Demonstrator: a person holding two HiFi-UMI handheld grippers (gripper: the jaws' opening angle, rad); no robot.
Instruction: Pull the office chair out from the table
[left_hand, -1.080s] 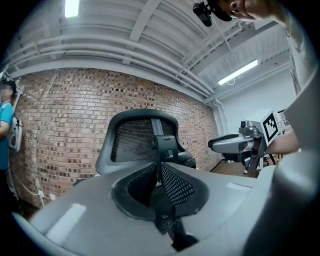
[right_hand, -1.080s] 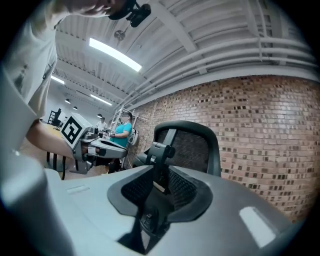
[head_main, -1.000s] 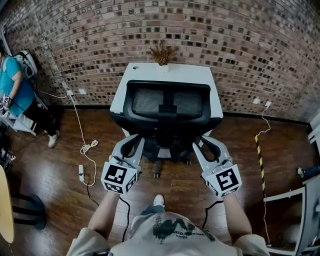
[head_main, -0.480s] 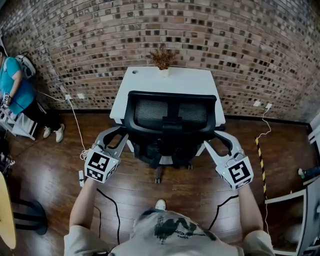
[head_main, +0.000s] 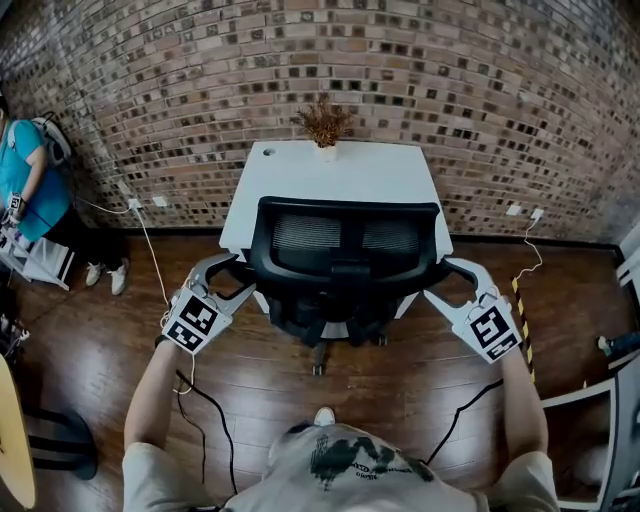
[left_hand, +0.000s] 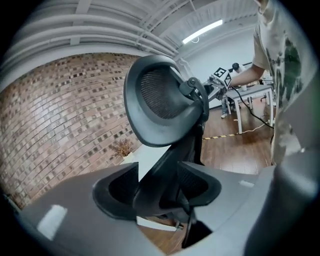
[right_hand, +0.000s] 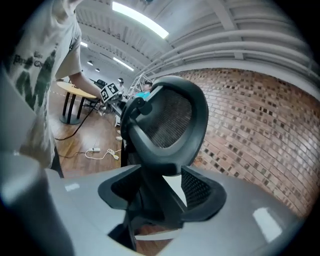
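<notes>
The chair (head_main: 345, 235) is tucked at the table (head_main: 340, 170), not yet pulled; the left gripper (head_main: 240, 276) and right gripper (head_main: 446, 280) are being opened beside it, apparently gripping nothing; its sides must be pinched next.

Office chair (head_main: 345, 245) black, mesh back. Table (head_main: 340, 172) white. Brick wall (head_main: 470, 90) mottled red-brown with dark and pale bricks. Floor (head_main: 90, 345) dark brown wood planks. Left gripper (head_main: 238, 278) and right gripper (head_main: 445, 281) grey, black-and-white square markers. Floor tape (head_main: 520, 318) yellow-black striped.
</notes>
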